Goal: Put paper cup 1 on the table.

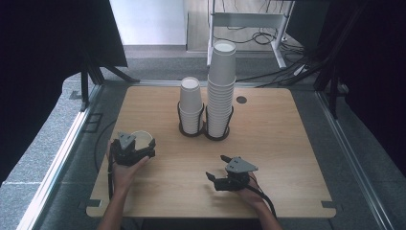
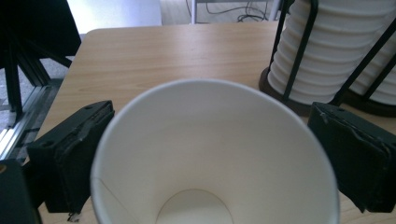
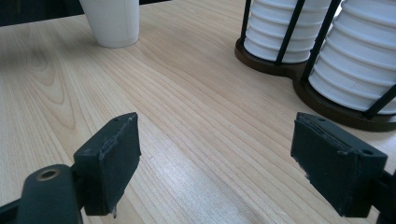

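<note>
— Which way does the white paper cup [image 1: 141,139] point?

— Upright, mouth up, near the wooden table's [image 1: 287,143] left edge, between the left gripper's [image 1: 139,149] spread jaws; whether the pads touch it I cannot tell.

— The right gripper [image 1: 216,168]?

— Jaws apart, holding nothing.

— Containers?

— A black wire double holder [image 1: 205,128] carries two stacks of white cups [image 1: 221,91].

1. No text, label, brand, number or sign can be read in any of the views.
2. The paper cup [image 2: 215,154] is plain white inside and out, with no print on it.
3. The stacked cups [image 1: 220,91] in the black wire rack [image 1: 205,129] are blank as well.
4. The wooden counter [image 1: 287,143] bears no markings or stickers that can be read.
</note>
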The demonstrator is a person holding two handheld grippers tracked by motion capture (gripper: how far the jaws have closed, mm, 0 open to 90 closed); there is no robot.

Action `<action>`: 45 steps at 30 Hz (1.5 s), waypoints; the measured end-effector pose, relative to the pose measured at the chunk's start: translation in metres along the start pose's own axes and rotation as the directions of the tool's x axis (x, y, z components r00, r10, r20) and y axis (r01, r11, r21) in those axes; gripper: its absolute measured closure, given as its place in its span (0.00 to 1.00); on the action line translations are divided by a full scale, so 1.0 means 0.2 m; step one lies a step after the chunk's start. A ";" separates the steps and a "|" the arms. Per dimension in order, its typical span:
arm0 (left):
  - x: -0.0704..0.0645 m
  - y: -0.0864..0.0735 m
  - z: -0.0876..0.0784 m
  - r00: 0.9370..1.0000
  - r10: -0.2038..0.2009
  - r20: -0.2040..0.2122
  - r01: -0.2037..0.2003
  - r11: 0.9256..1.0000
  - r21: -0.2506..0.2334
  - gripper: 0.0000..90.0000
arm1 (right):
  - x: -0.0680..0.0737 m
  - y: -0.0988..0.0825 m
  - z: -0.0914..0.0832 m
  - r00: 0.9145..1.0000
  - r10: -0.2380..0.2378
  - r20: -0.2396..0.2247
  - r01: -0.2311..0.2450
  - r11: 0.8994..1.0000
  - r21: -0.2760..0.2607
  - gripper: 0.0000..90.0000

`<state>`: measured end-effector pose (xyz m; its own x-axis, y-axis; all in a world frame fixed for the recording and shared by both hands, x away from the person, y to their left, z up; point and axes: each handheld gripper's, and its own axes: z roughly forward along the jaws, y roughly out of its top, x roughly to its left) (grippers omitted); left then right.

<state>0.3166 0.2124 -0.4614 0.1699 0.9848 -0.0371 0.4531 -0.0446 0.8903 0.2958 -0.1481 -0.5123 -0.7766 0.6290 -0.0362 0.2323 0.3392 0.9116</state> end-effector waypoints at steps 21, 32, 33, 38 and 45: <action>-0.03 0.07 -0.10 0.999 0.013 0.051 -0.009 0.997 -0.074 0.07 | 0.00 0.00 0.00 1.000 -0.003 0.000 0.003 1.000 0.000 0.17; -0.08 0.11 -0.17 0.993 0.043 0.107 -0.031 0.993 -0.112 0.12 | 0.00 0.00 0.00 1.000 -0.002 0.002 0.002 1.000 0.000 0.17; -0.09 0.11 -0.17 0.992 0.048 0.117 -0.035 0.993 -0.115 0.12 | 0.00 0.00 0.00 1.000 -0.002 0.001 0.002 1.000 0.000 0.17; -0.13 0.12 -0.19 0.983 0.063 0.173 -0.044 0.993 -0.112 0.15 | 0.00 0.00 0.00 1.000 -0.003 0.002 0.003 1.000 0.000 0.17; -0.17 0.11 -0.18 0.976 0.099 0.195 -0.080 0.992 -0.100 0.16 | 0.00 0.00 0.00 1.000 -0.003 0.001 0.003 1.000 0.001 0.17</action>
<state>0.2894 0.1835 -0.4234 0.3813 0.9237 -0.0369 0.3484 -0.1066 0.9313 0.2956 -0.1473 -0.5127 -0.7764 0.6290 -0.0390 0.2310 0.3417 0.9110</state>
